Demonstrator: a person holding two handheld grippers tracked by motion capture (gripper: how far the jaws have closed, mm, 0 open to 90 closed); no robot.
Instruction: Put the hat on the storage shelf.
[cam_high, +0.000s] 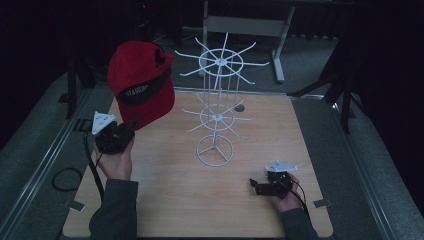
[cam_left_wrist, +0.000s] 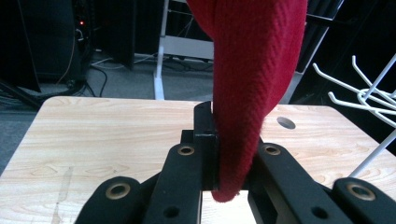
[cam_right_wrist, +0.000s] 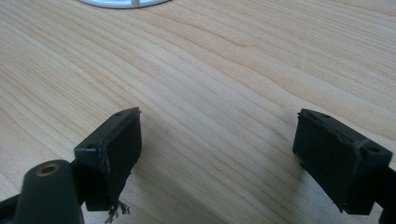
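A red cap (cam_high: 141, 82) with a black band is held up in the air over the table's left side, its brim pointing down. My left gripper (cam_high: 131, 126) is shut on the brim's edge; in the left gripper view the red brim (cam_left_wrist: 252, 93) is pinched between the black jaws. A white wire rack (cam_high: 216, 107) with two tiers of hooks stands at mid-table, right of the cap. My right gripper (cam_high: 256, 186) rests low near the front right of the table, open, with bare wood between its pads (cam_right_wrist: 121, 144).
The wooden table (cam_high: 170, 190) has a small round hole (cam_high: 239, 107) behind the rack. The rack's ring base (cam_high: 214, 150) sits on the wood; its hooks (cam_left_wrist: 359, 88) reach toward the cap. Dark floor and a grey frame lie beyond the far edge.
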